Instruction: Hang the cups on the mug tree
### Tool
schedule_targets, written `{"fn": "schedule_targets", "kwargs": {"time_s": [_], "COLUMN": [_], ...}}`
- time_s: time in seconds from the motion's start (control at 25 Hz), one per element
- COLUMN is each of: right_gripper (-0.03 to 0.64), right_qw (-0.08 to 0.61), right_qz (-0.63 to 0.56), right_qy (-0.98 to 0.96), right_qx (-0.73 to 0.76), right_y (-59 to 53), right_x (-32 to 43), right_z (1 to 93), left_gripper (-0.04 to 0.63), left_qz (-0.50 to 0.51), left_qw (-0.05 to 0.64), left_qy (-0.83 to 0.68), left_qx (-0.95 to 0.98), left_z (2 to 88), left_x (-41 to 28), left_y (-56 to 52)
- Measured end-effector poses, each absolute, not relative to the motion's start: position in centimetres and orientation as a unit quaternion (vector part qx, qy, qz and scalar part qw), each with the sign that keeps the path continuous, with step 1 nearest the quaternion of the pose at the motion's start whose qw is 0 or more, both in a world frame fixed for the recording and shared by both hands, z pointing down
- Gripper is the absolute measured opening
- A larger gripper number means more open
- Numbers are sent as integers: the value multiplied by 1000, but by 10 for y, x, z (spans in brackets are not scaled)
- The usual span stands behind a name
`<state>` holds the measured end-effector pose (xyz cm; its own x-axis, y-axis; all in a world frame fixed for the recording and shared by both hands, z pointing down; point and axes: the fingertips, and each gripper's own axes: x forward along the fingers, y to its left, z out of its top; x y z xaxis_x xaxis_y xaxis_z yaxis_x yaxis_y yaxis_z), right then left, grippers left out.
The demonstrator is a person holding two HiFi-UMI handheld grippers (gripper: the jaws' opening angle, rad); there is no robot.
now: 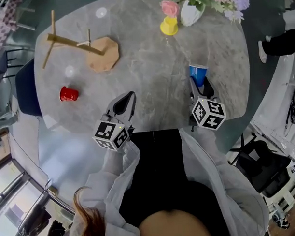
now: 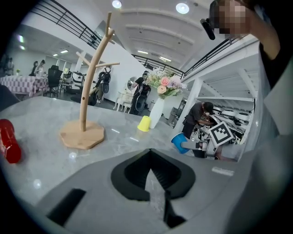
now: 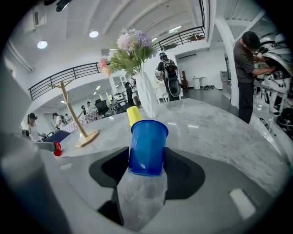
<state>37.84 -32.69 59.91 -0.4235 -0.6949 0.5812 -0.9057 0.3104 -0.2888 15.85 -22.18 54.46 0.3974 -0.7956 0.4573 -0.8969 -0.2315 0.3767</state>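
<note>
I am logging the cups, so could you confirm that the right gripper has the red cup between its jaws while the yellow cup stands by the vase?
Not quite: the right gripper view shows the right gripper with the blue cup between its jaws, not the red cup. The yellow cup does stand by the vase.
</note>
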Motion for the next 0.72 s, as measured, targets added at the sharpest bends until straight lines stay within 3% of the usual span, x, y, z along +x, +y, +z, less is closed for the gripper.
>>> {"fn": "schedule_targets", "kwargs": {"time_s": [0.44,0.72], "right_gripper": [247,247], "right_qw": [196,247], "right_qz": [143,-9], "right_qy": [-909,-926], "right_qx": [340,284], "right_y": [-337,-336], "right_x": [280,224], "right_z": [499,435], "left_gripper": [-2,-2], "left_qz": [69,61], "left_qw": [245,219], "left_qy": [-598,-607], "left_qx": [760,762], "left_z": [497,466], "left_x": [99,50], "left_y": [-211,-204]}}
